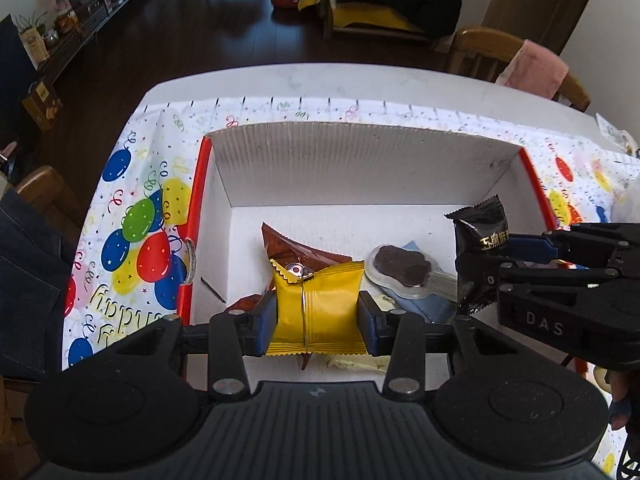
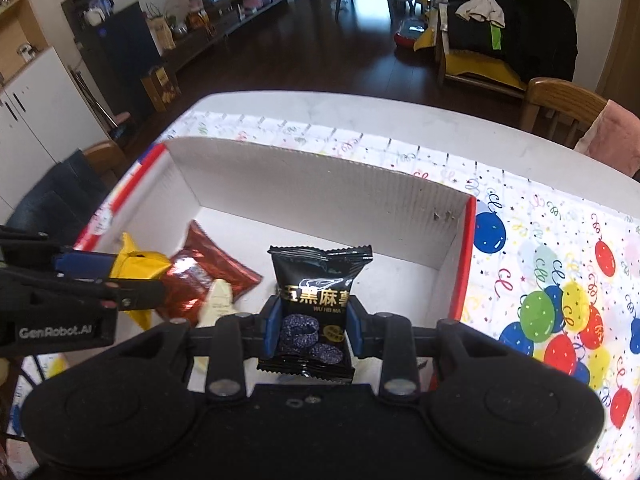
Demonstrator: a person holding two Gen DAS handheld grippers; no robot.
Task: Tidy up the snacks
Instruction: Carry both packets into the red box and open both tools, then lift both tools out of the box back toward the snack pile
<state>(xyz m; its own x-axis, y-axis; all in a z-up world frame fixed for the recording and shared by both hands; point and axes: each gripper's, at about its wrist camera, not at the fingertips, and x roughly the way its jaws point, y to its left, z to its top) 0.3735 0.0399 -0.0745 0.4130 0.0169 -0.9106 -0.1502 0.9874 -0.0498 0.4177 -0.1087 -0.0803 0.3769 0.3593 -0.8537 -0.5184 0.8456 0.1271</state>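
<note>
L gripper [image 1: 317,322] clamps yellow packet [image 1: 316,308], R gripper [image 2: 309,326] black packet [image 2: 316,304] over box [image 1: 360,160]: prob light, crinkly, slippery—grip mid-body.

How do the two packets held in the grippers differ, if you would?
The yellow packet is plain; the black packet bears gold characters and a snack picture. The left gripper holds the yellow one, the right gripper the black. Both are clamped over the box.

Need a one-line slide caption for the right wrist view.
Right gripper holds a black snack packet above the white cardboard box.
</note>
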